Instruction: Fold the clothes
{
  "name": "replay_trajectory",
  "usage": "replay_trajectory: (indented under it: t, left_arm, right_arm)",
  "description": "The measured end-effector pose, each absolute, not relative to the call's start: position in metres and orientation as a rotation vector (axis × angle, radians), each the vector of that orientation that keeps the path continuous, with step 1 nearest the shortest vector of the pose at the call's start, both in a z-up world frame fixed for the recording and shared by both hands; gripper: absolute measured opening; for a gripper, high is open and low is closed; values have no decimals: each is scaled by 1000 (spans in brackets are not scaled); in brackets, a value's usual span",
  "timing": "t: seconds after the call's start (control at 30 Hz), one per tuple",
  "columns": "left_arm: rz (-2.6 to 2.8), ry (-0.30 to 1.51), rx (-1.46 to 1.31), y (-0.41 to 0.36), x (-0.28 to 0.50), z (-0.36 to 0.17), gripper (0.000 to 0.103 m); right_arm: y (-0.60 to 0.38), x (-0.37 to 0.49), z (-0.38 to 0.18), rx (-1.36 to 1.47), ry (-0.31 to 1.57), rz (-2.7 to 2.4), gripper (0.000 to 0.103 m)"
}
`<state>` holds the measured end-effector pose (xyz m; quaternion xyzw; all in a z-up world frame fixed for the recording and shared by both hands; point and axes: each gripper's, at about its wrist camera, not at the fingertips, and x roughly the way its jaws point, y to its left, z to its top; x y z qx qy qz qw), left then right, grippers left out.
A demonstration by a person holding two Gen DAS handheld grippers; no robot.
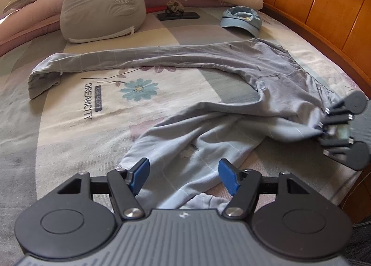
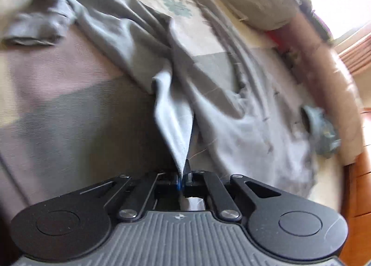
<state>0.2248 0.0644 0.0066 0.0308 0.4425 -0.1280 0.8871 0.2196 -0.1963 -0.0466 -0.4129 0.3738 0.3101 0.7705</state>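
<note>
Bed (image 1: 69, 126): a floral sheet with the print "DREAMCITY" covers it; a wooden frame (image 1: 324, 10) runs along the far right side; it carries everything below.
Trousers (image 1: 266, 73): grey-blue pyjama trousers with a thin check, spread across the bed; one leg lies straight toward the left, the other leg is rumpled and comes toward the left wrist camera; the waistband is at the right.
Handling: I judge the cloth light, thin and very soft; it sags and wrinkles at once, so it needs a hold at hems or at the waistband, not in the middle.
Cat cushion (image 1: 102, 3): well apart from the trousers, near the pillows.
Blue cap (image 1: 241, 20): just beyond the waistband.
Left gripper (image 1: 183, 177): it points down over the near leg; blue pads (image 1: 141, 173) stand apart, the cloth between them, not pressed.
Right gripper (image 2: 183, 181): fingers together, clamped on the waistband edge; the cloth rises to it in a taut ridge.
</note>
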Motion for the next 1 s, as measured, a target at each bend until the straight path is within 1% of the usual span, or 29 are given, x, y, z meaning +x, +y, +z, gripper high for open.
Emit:
replay_trajectory:
  t: [0.17, 0.3, 0.4, 0.5, 0.67, 0.73, 0.77, 0.8, 0.87, 1.0]
  left_arm:
    - [-288, 910, 63, 65, 221, 9, 67]
    - [-293, 913, 70, 62, 220, 9, 67]
    - [-298, 909, 76, 60, 219, 11, 67]
    - [-308, 909, 76, 58, 220, 12, 67]
    - [-320, 923, 86, 48, 227, 10, 67]
    - [-331, 928, 96, 42, 229, 9, 67]
    - [-338, 929, 102, 40, 230, 9, 67]
    - [-344, 933, 104, 37, 231, 9, 67]
    - [-350, 943, 111, 33, 235, 8, 67]
    - [-367, 955, 135, 23, 241, 8, 67]
  right_arm:
    - [-212, 202, -37, -850, 920, 800, 4]
    - [-222, 203, -32, -709, 973, 784, 15]
    - [-233, 199, -20, -603, 970, 788, 23]
    - [-257, 203, -8, -431, 983, 743, 30]
    - [-327, 222, -6, -99, 997, 485, 32]
    - [-362, 227, -11, 77, 997, 360, 38]
    - [-379, 227, -14, 163, 991, 304, 45]
    - [-394, 226, -19, 234, 977, 257, 48]
    - [-418, 226, -32, 352, 950, 187, 50]
    - [-442, 232, -62, 516, 918, 135, 50]
